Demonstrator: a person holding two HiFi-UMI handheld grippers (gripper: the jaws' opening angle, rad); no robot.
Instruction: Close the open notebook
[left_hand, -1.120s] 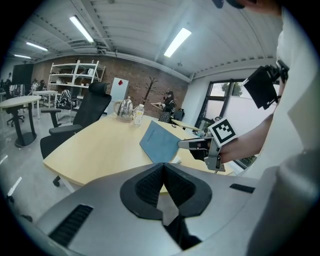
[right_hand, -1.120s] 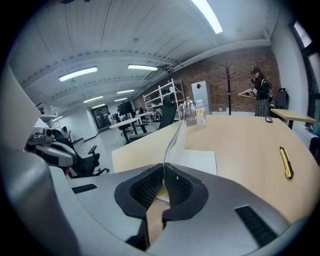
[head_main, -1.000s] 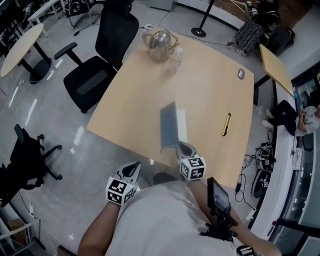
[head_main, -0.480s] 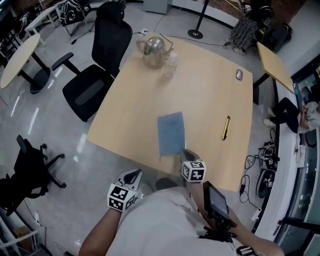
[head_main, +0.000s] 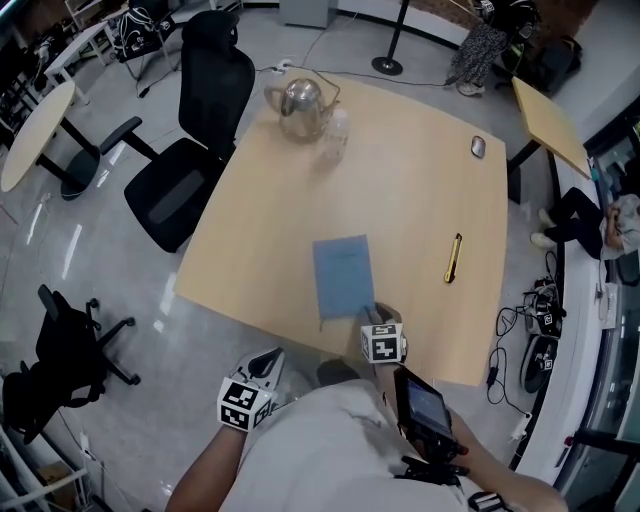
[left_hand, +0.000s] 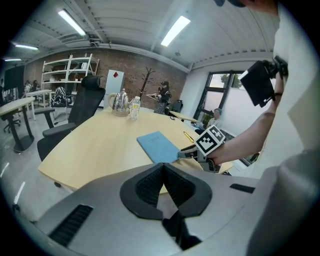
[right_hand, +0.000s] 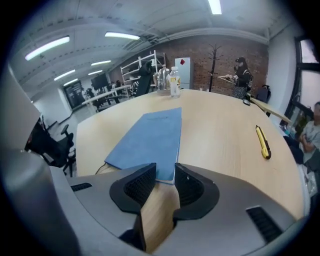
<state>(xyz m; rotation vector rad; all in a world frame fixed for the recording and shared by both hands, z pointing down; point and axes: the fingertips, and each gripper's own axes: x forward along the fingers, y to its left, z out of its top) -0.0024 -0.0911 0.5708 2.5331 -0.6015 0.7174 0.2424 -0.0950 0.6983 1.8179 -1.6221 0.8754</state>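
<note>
Head view takes in one large wooden table (head_main: 420, 160), and everything else I place against it. One black office chair (head_main: 190, 170) stands at the table's left edge, towards the far corner. One notebook (head_main: 343, 276) lies flat on the table, shut, blue cover up, close to the near edge and a little left of the middle. Its long axis runs from the table's near edge towards the far edge, one short end towards me and the other pointing at the far-left corner. At that corner stands one glass kettle (head_main: 297, 100) with one clear bottle (head_main: 335, 130) just beside it; I cannot tell what either holds. I have two tools. My right gripper (head_main: 372, 313) is at the table's near edge, its tips just at the notebook's near right corner; in the right gripper view its jaws are apart, bare wood showing between them, with nothing clamped and the notebook's (right_hand: 150, 137) near edge right at the tips. My left gripper (head_main: 270, 358) hangs off the table, out past the near edge over the floor, and its own view shows its jaws pressed together on nothing. One yellow utility knife (head_main: 453, 258) lies on the table's right part, lengthwise like the notebook. One small mouse (head_main: 478, 147) sits near the table's far-right corner.
</note>
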